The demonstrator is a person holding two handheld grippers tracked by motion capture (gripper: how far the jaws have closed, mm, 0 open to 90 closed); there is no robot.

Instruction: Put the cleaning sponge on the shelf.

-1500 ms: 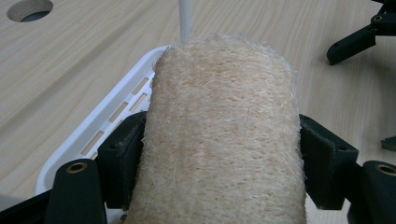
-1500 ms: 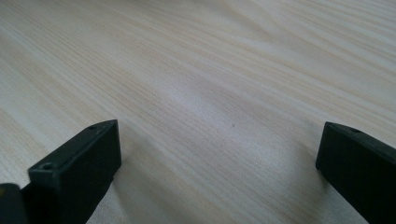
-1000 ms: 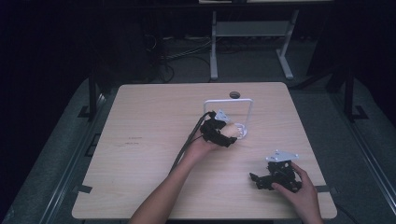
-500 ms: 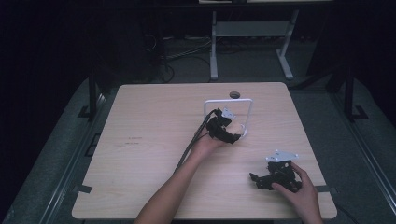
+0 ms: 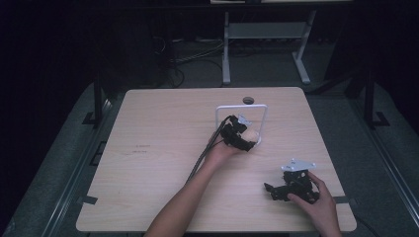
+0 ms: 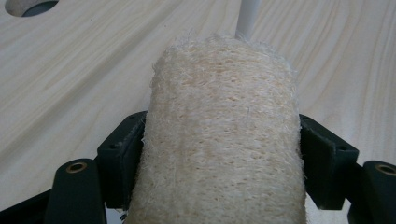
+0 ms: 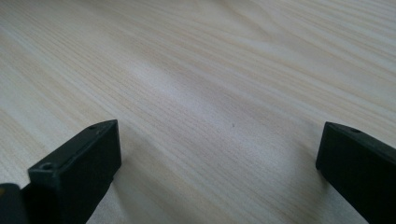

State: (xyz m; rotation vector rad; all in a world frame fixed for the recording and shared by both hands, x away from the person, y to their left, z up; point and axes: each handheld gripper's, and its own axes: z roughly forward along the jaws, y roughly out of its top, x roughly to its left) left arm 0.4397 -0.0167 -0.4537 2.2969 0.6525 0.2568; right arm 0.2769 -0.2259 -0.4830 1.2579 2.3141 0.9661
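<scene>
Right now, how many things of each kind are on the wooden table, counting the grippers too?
Loofah sponge, clamped in the left gripper: 1
White wire frame, standing upright: 1
Grippers, the left one and the right gripper: 2
Total: 4

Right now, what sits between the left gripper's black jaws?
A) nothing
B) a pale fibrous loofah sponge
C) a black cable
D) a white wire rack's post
B: in the left gripper view the pale fibrous loofah sponge fills the gap of the left gripper, both black jaws pressing its sides.
</scene>
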